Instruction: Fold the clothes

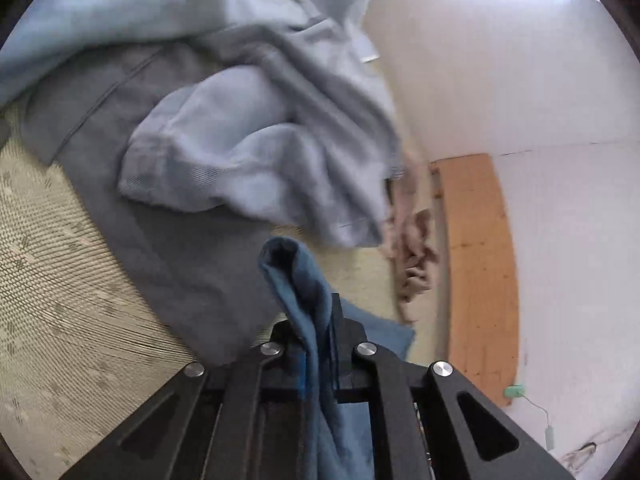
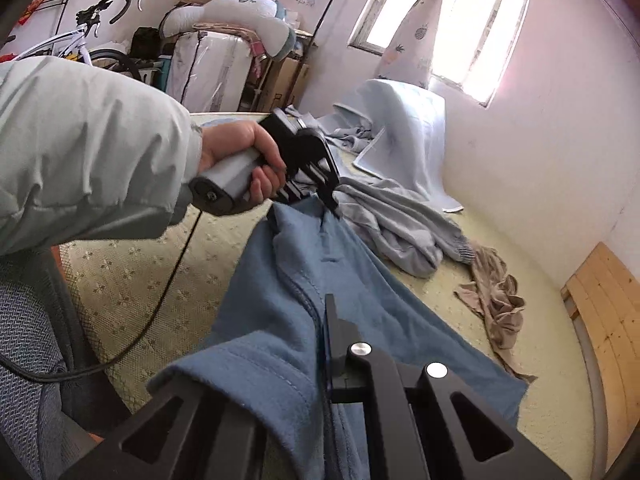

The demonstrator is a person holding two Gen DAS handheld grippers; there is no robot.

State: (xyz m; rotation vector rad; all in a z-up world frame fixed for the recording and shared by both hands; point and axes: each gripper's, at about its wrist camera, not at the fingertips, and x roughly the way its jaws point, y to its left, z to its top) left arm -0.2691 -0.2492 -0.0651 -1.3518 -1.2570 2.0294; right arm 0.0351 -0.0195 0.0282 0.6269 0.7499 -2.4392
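Observation:
A blue garment (image 2: 360,312) stretches over the bed mat between my two grippers. My left gripper (image 1: 316,332) is shut on one edge of the blue garment (image 1: 304,280), whose folded cloth rises between the fingers. In the right wrist view a hand holds that left gripper (image 2: 324,196) clamped on the garment's far end. My right gripper (image 2: 324,344) is shut on the near edge, the cloth draped over its left finger. A grey-blue pile of clothes (image 1: 248,152) lies just beyond the left gripper.
A beige garment (image 2: 496,304) lies crumpled near the wooden bed frame (image 2: 612,320). A pale blue blanket (image 2: 404,128) leans on the wall under the window. A sleeve (image 2: 80,152), a black cable, a bicycle (image 2: 92,40) and stacked boxes fill the left side.

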